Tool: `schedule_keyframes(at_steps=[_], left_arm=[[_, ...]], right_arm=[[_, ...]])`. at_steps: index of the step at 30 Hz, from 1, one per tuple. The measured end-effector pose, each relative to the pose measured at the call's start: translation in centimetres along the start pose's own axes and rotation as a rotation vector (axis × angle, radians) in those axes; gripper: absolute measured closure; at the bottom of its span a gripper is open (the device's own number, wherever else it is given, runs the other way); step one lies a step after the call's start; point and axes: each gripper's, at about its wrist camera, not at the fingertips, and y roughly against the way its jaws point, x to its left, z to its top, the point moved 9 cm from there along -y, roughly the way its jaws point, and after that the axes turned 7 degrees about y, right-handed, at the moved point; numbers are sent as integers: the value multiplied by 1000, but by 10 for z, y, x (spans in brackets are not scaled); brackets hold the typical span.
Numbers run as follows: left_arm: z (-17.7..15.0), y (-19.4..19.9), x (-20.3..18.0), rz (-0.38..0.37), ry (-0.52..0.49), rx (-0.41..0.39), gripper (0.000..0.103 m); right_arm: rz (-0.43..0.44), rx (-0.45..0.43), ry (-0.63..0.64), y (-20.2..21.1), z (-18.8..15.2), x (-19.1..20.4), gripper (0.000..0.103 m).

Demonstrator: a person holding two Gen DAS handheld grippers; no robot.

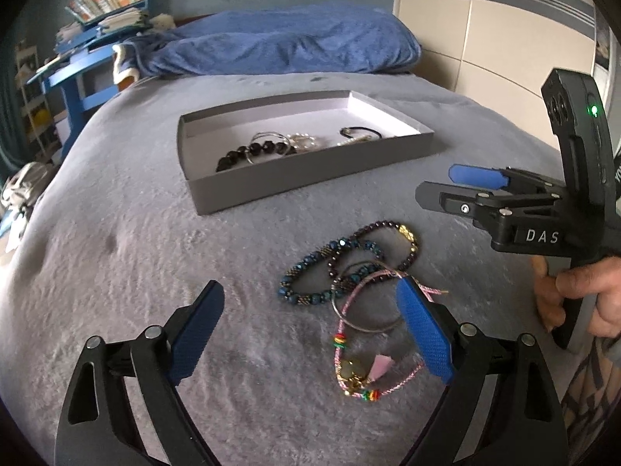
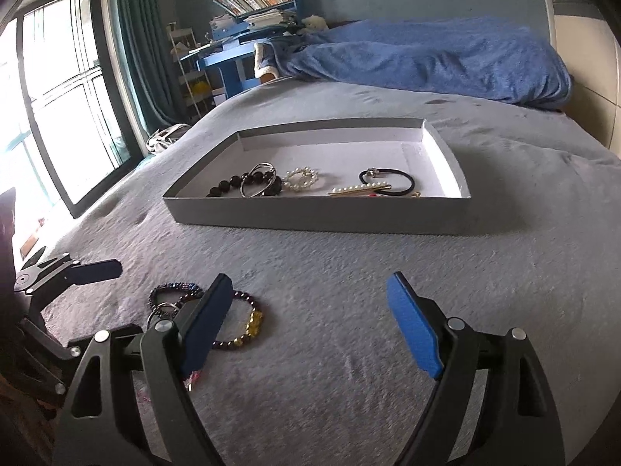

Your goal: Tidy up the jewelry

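A shallow grey cardboard tray (image 2: pixel 310 213) on the grey bed cover (image 2: pixel 349 291) holds a black bead bracelet (image 2: pixel 248 185), silver rings (image 2: pixel 256 183), a pearl ring (image 2: pixel 302 178), a pearl hairpin (image 2: pixel 359 189) and a black hair tie (image 2: pixel 388 181). Nearer than the tray lies a tangle of beaded bracelets (image 1: pixel 349 268). The left gripper (image 1: pixel 310 334) and right gripper (image 2: pixel 310 330) both hover with jaws wide, empty.

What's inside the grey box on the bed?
Inside the grey box: a black bead bracelet, metal rings, a pearl ring, a black hair tie and a pearl clip. The near wall hides the nearest floor.
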Motion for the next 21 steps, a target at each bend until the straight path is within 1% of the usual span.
schedule_keyframes(at_steps=[2,6,8,10,11,13,14,18,19,21], left_arm=[[-2,-1,-3,-2,-13,7,20],[-5,-7,-5,-13,-23,34,43],[-6,-11,-6,-19,-26,48,46],[-6,-14,-6,-26,-28,57,56],[-6,-15,-6,-26,-28,59,57],[-7,-15,-6,-31,-28,63,68],[-7,-15,-6,-32,-28,63,70],[-7,-13,-9,-32,-50,50,88],[-7,-13,-10,-32,-56,47,95],[-6,-12,-11,-26,-59,39,96]], right_arm=[[2,5,1,-1,-1,1,22],[1,18,7,-3,-2,2,22],[0,25,12,-4,-2,3,22],[1,27,14,-5,-2,3,22],[1,28,15,-5,-3,3,22],[1,31,15,-6,-3,3,22],[1,31,15,-6,-3,3,22],[-1,30,24,-5,-3,4,22],[-1,29,28,-5,-2,5,22],[-1,28,36,-5,-3,6,22]])
